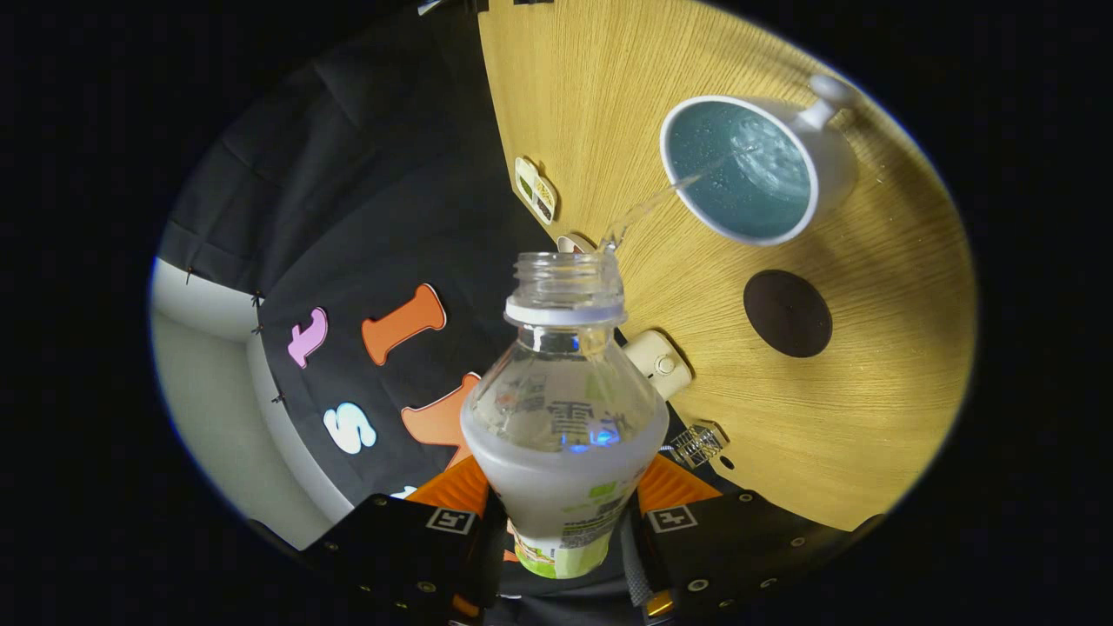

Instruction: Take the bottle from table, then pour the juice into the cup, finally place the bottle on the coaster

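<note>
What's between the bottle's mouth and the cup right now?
In the gripper view, a thin clear stream arcs from the bottle, clamped between both fingers, into the cup, over bare table.

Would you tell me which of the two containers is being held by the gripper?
The bottle, clamped between the gripper's fingers and tilted, pouring; the cup stands free on the table beyond it.

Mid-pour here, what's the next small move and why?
Probably hold the tilt a little longer. The gripper is shut on the bottle, a thin stream runs from its mouth into the cup, and liquid remains inside. The coaster beside the cup comes after.
</note>
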